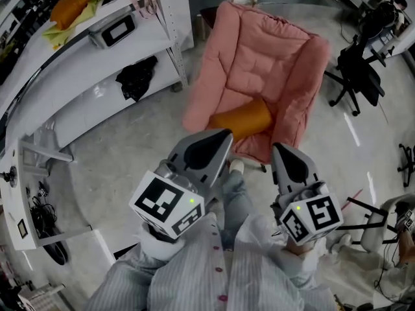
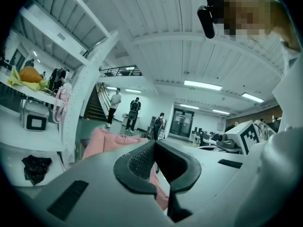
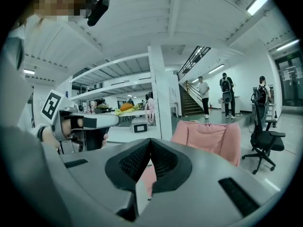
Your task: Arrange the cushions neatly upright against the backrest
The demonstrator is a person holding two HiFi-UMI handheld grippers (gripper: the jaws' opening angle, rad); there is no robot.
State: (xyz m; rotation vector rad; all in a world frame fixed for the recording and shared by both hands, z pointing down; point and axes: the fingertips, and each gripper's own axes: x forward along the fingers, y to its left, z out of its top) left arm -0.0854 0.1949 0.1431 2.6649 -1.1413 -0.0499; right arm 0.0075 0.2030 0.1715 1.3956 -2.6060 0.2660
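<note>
Because the orange cushion [image 1: 241, 120] lies flat on the pink armchair [image 1: 272, 50] at twelve o'clock, the left gripper [image 1: 226, 135] and right gripper [image 1: 277, 149] aim there. Both have their jaws together and hold nothing.

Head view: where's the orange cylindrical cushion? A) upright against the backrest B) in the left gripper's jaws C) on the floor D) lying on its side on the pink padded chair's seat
D: the orange cylindrical cushion lies on its side across the seat of the pink padded chair, not propped against the backrest.

both grippers are held out in front of the body, left gripper [image 1: 214, 149] and right gripper [image 1: 290, 162] side by side, jaws closed, empty.
</note>
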